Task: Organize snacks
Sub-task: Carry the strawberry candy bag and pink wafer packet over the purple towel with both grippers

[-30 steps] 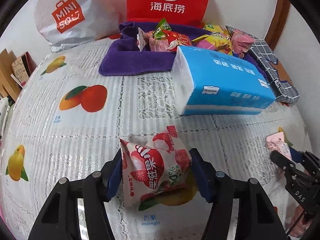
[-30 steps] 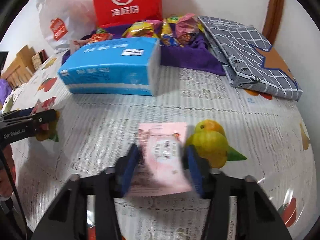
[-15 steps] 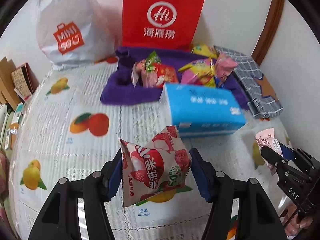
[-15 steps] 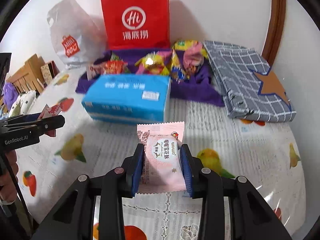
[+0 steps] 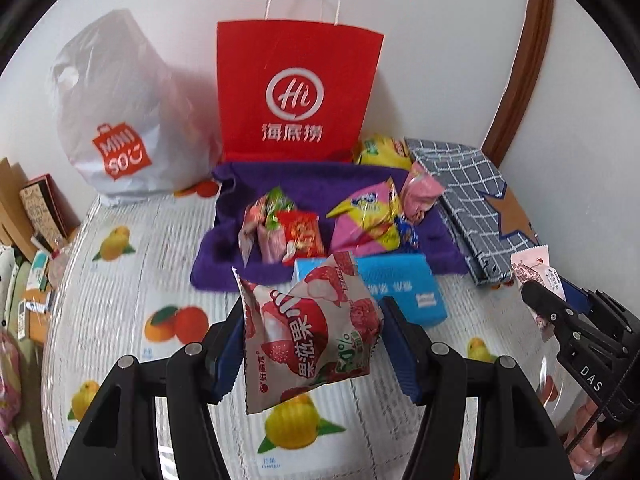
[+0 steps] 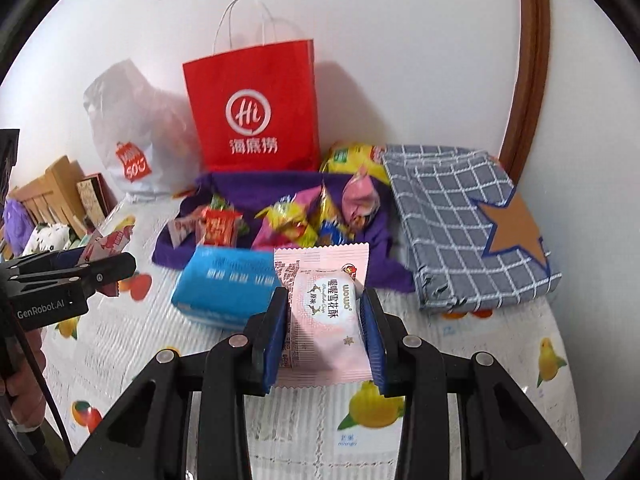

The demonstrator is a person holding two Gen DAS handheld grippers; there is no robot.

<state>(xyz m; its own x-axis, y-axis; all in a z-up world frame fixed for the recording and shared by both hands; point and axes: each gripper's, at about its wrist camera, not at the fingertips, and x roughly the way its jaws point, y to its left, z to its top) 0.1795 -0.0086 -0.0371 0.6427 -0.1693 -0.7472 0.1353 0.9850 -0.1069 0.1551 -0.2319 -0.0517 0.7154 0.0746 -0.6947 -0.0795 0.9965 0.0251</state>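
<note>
Both snacks (image 5: 308, 332) higher above tissue pack (image 5: 404, 288)

Lychee pouch (image 5: 308, 332) and pink packet (image 6: 326, 316) held above the table.

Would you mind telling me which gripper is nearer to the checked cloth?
Right. The right gripper, shut on a pink packet, is just left of the checked cloth; the left gripper is farther left.

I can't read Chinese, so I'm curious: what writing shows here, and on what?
"Hi", Chinese beneath: red paper bag.
"MINISO": white plastic bag.
"wowo": pink snack packet.
"50%": lychee-print pouch.
"DAS": right tool.
"GenRobot.AI": left tool.
Blue tissue pack: blurred.
</note>
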